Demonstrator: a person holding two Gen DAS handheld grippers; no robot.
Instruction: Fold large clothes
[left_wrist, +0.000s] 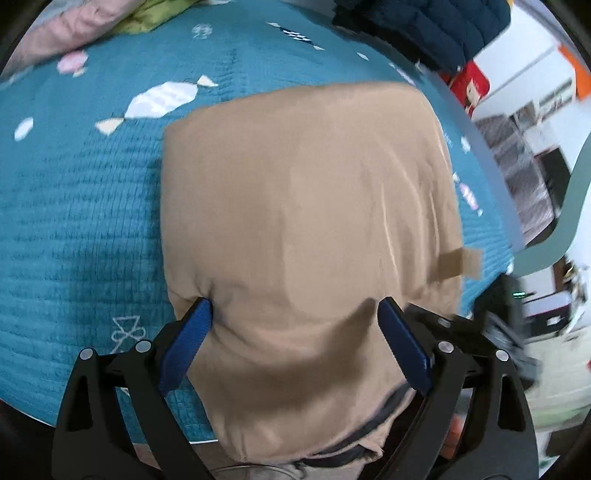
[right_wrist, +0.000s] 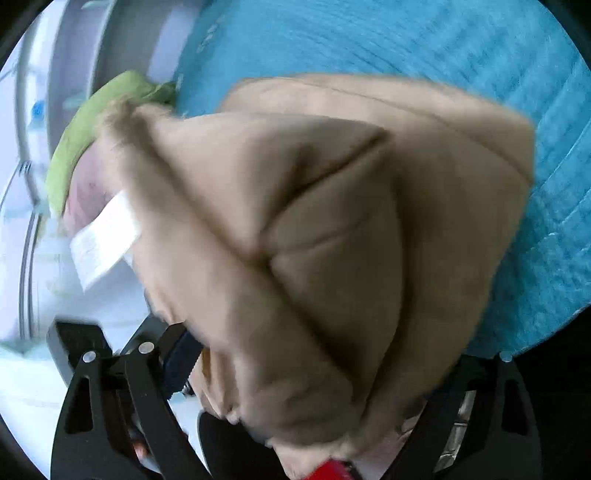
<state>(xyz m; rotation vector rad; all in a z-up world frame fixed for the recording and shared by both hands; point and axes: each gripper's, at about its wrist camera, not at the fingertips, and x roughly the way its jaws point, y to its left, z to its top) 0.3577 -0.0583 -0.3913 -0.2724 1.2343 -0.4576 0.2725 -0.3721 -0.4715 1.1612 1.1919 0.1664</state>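
Garment (left_wrist: 306, 221) overhangs bed edge (left_wrist: 207, 441), straddled by wide-open left claw (left_wrist: 295, 314); right claw's (right_wrist: 295, 369) state hidden.

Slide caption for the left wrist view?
Open left hand-held gripper straddles a folded tan garment on a teal quilt.

A bed (left_wrist: 74, 206) is covered by a teal quilt (left_wrist: 236, 62) printed with candy shapes; a pale floor (left_wrist: 554, 376) is seen beside it.
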